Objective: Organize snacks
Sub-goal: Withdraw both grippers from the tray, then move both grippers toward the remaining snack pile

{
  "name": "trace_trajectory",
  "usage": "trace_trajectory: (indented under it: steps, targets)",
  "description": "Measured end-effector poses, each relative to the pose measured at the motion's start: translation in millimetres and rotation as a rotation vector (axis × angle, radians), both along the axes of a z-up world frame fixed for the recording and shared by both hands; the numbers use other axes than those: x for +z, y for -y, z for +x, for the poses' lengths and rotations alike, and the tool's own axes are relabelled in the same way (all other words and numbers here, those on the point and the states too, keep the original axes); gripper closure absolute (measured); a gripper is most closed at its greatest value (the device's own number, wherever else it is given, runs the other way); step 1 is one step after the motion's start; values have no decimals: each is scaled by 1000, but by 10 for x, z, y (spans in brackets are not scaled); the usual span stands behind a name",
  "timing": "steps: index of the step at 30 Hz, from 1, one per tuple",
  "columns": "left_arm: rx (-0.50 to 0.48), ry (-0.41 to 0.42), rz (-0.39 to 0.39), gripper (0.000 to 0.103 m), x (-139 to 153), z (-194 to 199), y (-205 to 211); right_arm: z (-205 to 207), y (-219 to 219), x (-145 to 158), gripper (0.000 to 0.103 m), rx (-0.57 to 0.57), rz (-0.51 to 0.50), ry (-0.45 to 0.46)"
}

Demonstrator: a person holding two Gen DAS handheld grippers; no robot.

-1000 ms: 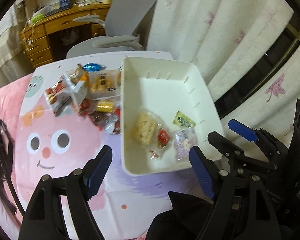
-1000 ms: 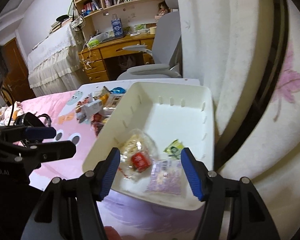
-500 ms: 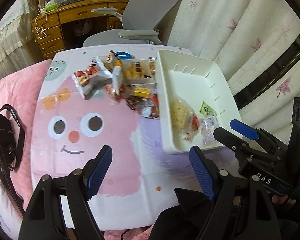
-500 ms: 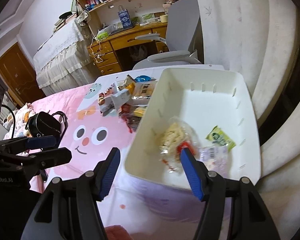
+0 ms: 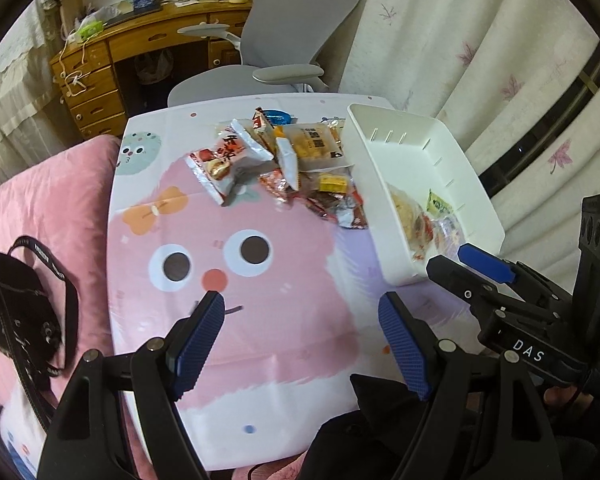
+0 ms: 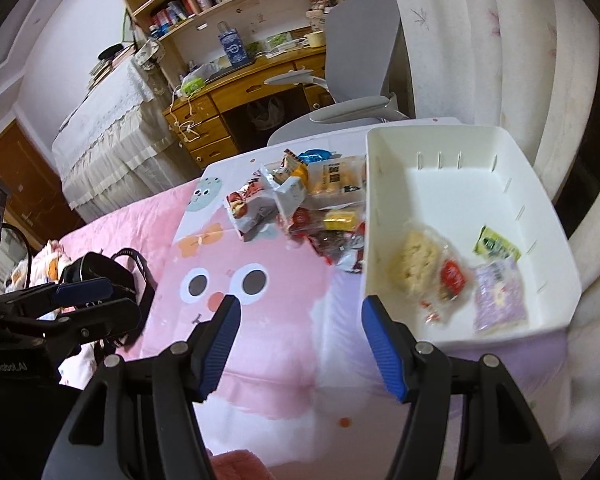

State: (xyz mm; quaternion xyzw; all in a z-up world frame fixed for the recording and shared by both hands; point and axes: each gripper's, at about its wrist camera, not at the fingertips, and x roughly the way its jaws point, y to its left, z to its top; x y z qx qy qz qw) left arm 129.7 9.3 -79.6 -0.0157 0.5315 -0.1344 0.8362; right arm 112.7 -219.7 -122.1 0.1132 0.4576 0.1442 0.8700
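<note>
A grey chair (image 5: 296, 28) fronts a wooden desk (image 6: 240, 92), pale curtains (image 5: 460, 40) perhaps covering a window.

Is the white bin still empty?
No, the white bin already holds several snacks, among them a green packet and a purple packet.
</note>
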Motion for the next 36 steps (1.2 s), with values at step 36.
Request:
trace_trajectory:
  steps: [36]
  targets:
    - [-128, -9, 31, 21, 9, 1377, -631, 314, -491, -280, 40, -314, 106, -142]
